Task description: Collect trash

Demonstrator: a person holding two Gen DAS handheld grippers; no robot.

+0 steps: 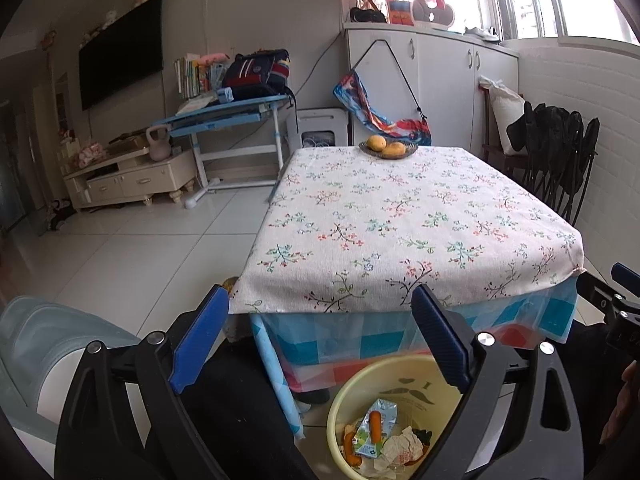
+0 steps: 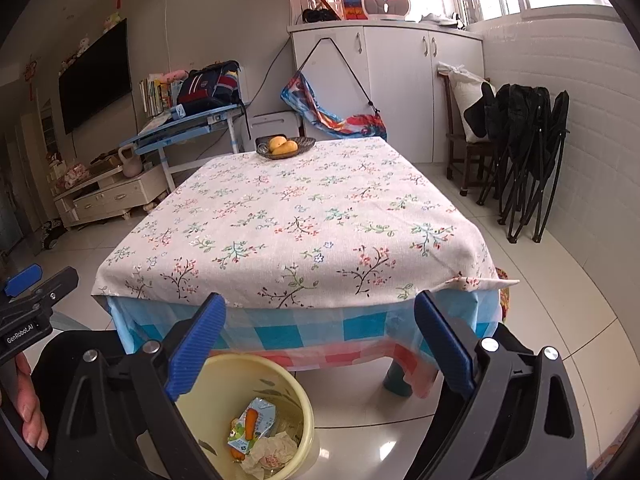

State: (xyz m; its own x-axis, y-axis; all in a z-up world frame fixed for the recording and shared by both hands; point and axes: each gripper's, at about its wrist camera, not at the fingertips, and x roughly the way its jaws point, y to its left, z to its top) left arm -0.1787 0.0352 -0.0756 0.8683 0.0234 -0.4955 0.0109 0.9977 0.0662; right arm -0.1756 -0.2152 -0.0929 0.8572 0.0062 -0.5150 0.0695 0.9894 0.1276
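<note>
A pale yellow bin (image 1: 416,376) (image 2: 296,396) stands on the floor in front of the table. Inside it lie a small drink carton (image 1: 378,426) (image 2: 256,420), crumpled paper (image 1: 402,446) (image 2: 272,454) and orange carrot-like pieces (image 1: 375,426) (image 2: 251,422). My left gripper (image 1: 320,316) hangs above the bin with its blue pads wide apart and nothing between them. My right gripper (image 2: 320,320) is open too, empty, just above and right of the bin. Each gripper's side shows at the edge of the other's view.
The table (image 1: 400,220) (image 2: 304,216) wears a flowered cloth over a checked one. A dish of yellow fruit (image 1: 388,147) (image 2: 285,146) sits at its far end. Folded black chairs (image 2: 524,152) lean on the right wall. A light chair (image 1: 44,340) is at my left.
</note>
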